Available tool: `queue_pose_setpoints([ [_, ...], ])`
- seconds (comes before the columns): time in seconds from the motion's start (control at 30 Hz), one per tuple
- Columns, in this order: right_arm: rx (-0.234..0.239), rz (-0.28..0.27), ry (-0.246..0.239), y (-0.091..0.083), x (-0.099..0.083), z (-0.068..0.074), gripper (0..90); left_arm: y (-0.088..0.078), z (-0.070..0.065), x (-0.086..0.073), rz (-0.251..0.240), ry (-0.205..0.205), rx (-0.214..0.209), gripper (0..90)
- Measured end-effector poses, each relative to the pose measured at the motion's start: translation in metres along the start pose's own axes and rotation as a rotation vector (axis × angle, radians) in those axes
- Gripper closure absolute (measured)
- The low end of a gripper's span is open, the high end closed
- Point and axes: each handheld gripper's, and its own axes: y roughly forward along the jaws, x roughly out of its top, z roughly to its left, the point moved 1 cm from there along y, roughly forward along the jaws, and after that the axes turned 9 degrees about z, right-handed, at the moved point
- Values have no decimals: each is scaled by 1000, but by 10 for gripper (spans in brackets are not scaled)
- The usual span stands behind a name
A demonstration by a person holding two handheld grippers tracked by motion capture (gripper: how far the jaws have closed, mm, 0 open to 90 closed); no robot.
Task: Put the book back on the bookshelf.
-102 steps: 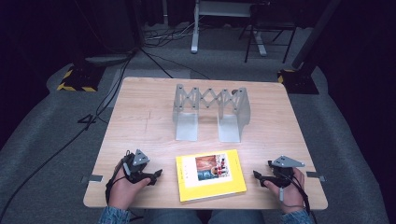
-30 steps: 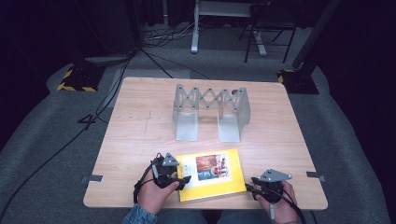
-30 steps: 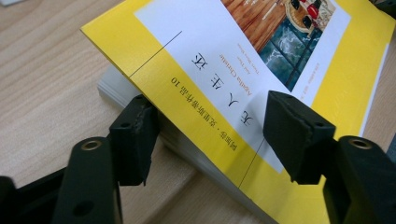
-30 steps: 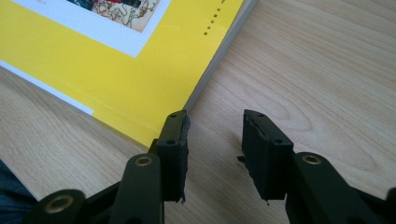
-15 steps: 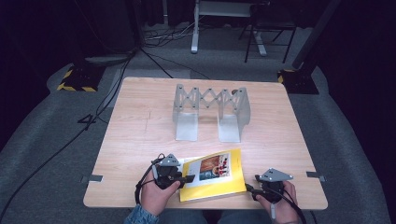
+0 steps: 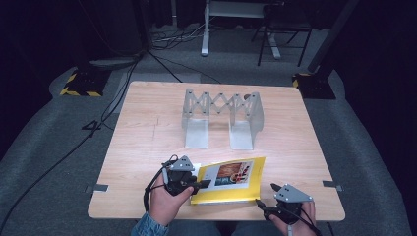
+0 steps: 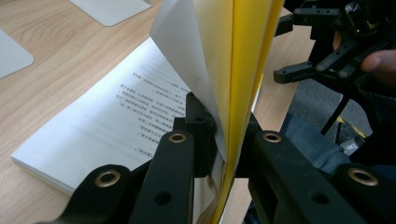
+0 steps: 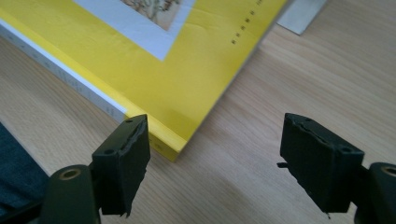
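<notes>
Your left tool (image 6: 204, 184) is clamped tight on the front cover of the thin yellow paperback book (image 6: 231, 189) with a picture panel on its face, and its jaws have just been closing on that cover. In the left gripper view the yellow cover (image 7: 243, 70) stands up between the two black jaws together with a white leaf, while the printed pages (image 7: 107, 126) below lie flat on the light wooden counter (image 6: 147, 132). From the high view, the book lies at the near edge of the counter, between your two hands, with its left edge raised in your left tool and the rest resting on the wood. Your right tool (image 6: 265, 196) sits just beside the book's near right corner, apart from it, its jaws spread wide with nothing pressed between them; they have just been opening. In the right gripper view the yellow corner (image 8: 180, 144) lies just beyond the left-hand jaw, near its tip, and bare wood shows across the gap to the other jaw. Farther back, in the middle of the counter and well apart from the book, stands the grey metal expanding rack with a scissor-lattice back (image 6: 221, 115).
</notes>
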Motion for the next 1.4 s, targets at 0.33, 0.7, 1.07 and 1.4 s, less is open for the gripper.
queue_pose_setpoints([
  [0.33, -6, -43, -102, 1, 12, 20, 216, -7, -5, 18, 1, 46, -17, 823],
  [0.7, -11, -69, -175, 15, 23, 36, 187, -9, -8, 30, 10, 64, -38, 823],
  [1.07, -71, -88, -200, 33, 31, 47, 120, -6, -5, 30, 16, 58, -45, 824],
  [1.4, -174, -104, -254, 45, 36, 58, 66, -8, -7, 31, 8, 68, -46, 824],
])
